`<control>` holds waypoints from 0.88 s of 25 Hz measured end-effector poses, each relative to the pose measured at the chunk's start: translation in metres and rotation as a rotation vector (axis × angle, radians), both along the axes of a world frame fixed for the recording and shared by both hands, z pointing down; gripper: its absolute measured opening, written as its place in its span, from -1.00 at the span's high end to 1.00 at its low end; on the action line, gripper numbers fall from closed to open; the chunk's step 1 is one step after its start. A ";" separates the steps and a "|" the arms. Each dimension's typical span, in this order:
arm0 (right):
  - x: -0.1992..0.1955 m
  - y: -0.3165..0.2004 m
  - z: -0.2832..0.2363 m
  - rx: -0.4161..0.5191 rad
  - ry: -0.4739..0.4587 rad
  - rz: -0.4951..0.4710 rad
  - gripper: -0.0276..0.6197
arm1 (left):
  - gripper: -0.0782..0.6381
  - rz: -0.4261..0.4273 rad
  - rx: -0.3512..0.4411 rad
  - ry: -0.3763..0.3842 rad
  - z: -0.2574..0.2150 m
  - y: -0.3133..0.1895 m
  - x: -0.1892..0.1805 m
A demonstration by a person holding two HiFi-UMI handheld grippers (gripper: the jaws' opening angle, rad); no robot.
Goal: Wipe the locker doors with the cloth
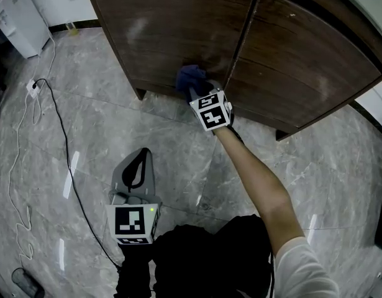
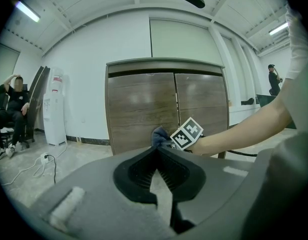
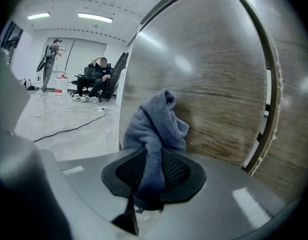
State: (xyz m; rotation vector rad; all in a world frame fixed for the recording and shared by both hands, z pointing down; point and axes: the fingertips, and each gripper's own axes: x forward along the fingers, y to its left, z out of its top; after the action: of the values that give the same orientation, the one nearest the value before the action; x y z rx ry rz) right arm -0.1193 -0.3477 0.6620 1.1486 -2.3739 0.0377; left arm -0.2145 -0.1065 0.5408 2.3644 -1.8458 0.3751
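A dark wooden locker with two doors stands ahead; the left door (image 1: 172, 36) and right door (image 1: 302, 61) meet at a narrow seam. My right gripper (image 1: 200, 90) is shut on a blue-grey cloth (image 1: 189, 77), which presses against the lower part of the left door near the seam. In the right gripper view the cloth (image 3: 156, 129) bunches out of the jaws against the wood grain (image 3: 219, 84). My left gripper (image 1: 136, 172) hangs low over the floor, well back from the locker, jaws shut with nothing between them (image 2: 157, 170).
Grey marble floor (image 1: 178, 160) runs up to the locker. A white appliance (image 1: 17, 17) stands at the far left with a power strip (image 1: 33, 87) and black cable (image 1: 66, 160) trailing across the floor. People are in the room behind, one seated on a chair (image 3: 96, 79).
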 end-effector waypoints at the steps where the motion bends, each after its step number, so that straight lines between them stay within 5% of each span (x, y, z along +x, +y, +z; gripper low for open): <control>1: -0.001 0.000 0.004 -0.005 0.004 -0.001 0.65 | 0.78 -0.002 0.001 -0.001 0.001 -0.001 -0.001; 9: -0.009 0.000 0.015 -0.023 0.039 -0.020 0.65 | 0.78 -0.012 -0.011 -0.003 0.010 -0.003 -0.005; 22: -0.021 -0.006 -0.068 0.070 -0.026 -0.039 0.65 | 0.78 -0.002 -0.002 0.009 0.001 0.004 -0.001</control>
State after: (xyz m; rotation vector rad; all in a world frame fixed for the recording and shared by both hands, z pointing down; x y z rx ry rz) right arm -0.1407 -0.3540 0.5937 1.1400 -2.4375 -0.0445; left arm -0.2159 -0.1023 0.5419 2.3593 -1.8424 0.3652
